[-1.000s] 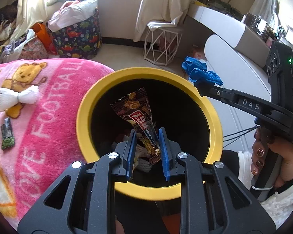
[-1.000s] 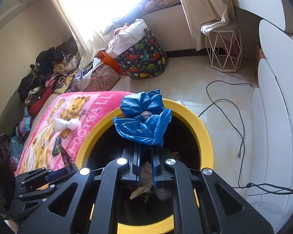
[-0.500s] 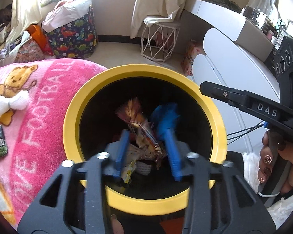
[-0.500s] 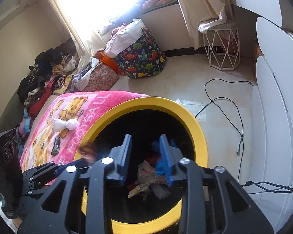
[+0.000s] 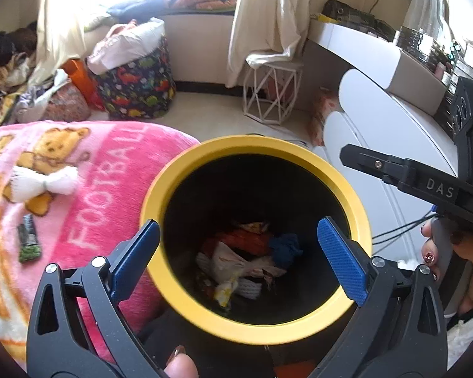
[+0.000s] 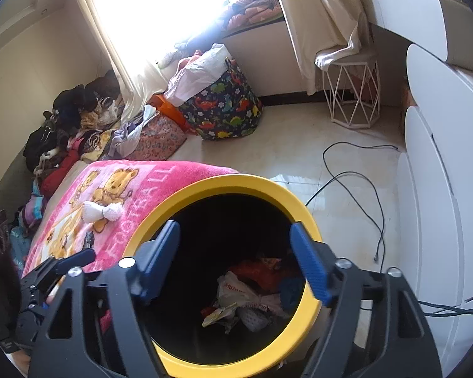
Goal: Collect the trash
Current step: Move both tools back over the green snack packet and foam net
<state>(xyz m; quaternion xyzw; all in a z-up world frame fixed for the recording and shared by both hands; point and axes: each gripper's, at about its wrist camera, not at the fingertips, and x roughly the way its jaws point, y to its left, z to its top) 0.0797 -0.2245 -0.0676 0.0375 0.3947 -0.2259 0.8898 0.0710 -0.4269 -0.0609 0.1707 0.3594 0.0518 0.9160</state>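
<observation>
A black bin with a yellow rim (image 5: 252,141) (image 6: 236,181) stands beside the pink bed. My left gripper (image 5: 238,236) hovers over its mouth, jaws opening wide with nothing between them. My right gripper (image 6: 235,233) hangs over the same bin, jaws also opening and empty. At the bottom lie crumpled wrappers (image 5: 236,264) (image 6: 246,296) and a blue plastic wad (image 5: 285,249) (image 6: 291,291). A small dark wrapper (image 5: 28,242) (image 6: 88,241) lies on the blanket. One of the right gripper's fingers (image 5: 394,170) shows at the right of the left wrist view.
The pink bear blanket (image 5: 104,170) covers the bed left of the bin. A dinosaur-print basket (image 6: 224,110), a white wire stool (image 6: 353,94) and piled clothes stand by the window. White cabinets (image 6: 441,157) line the right side; a cable (image 6: 356,182) trails over the floor.
Both grippers went from shut to open. The snack wrapper left my left gripper and the blue bag left my right gripper; both now lie in the bin.
</observation>
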